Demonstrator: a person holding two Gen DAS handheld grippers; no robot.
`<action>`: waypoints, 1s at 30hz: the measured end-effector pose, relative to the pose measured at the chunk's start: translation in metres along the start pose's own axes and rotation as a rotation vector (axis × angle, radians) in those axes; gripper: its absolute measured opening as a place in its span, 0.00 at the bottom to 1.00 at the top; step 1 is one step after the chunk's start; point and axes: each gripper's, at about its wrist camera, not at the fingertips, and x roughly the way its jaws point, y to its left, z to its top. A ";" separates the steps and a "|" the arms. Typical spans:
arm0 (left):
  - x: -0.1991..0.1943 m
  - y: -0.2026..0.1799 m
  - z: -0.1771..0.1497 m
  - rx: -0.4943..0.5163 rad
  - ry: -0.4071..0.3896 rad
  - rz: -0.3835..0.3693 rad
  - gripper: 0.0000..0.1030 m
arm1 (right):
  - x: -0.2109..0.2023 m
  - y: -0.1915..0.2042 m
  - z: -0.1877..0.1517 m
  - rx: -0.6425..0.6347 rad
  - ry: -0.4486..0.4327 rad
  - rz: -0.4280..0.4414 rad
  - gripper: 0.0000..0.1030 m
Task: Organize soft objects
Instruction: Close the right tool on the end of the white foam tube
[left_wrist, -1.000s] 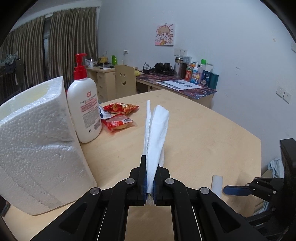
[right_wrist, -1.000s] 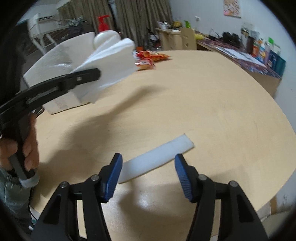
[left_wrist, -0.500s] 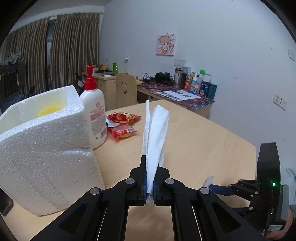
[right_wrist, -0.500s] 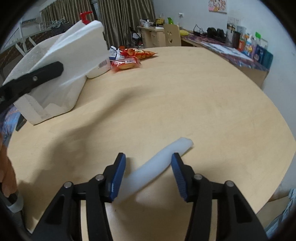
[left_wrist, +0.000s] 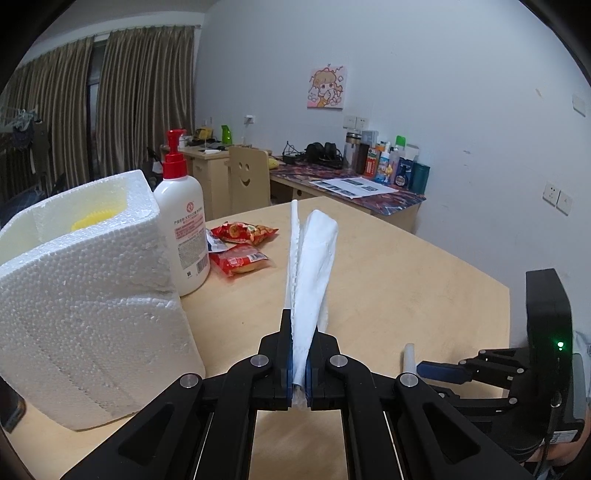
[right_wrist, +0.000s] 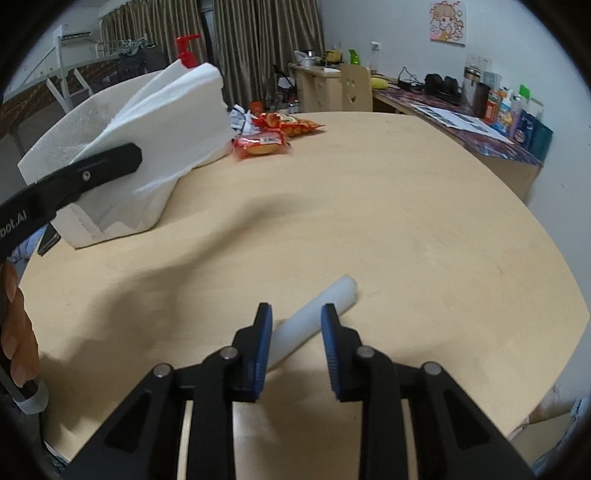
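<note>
Now we see the left hand-held gripper (left_wrist: 299, 369) clenched on a folded white tissue (left_wrist: 312, 266), which sticks up from its jaws above the desk (left_wrist: 406, 266). Our landmark is the white foam box (left_wrist: 85, 295): the tissue is held just to its right, and a lotion bottle (left_wrist: 183, 225) stands touching the box's far side, with red snack packets (left_wrist: 242, 258) beyond. Well right of the box, the right hand-held gripper (right_wrist: 295, 343) is closing, its jaws astride a white foam roll (right_wrist: 314, 317) lying on the desk, not yet pressing it.
</note>
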 end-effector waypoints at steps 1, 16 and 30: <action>0.000 0.000 0.000 -0.001 0.000 -0.001 0.04 | 0.002 -0.001 0.000 0.011 0.009 -0.002 0.31; -0.002 -0.002 0.001 0.008 -0.013 0.002 0.04 | 0.015 -0.003 0.007 0.122 0.072 -0.011 0.38; -0.005 -0.003 0.003 0.000 -0.021 -0.002 0.04 | 0.012 -0.008 0.004 0.093 0.038 0.067 0.28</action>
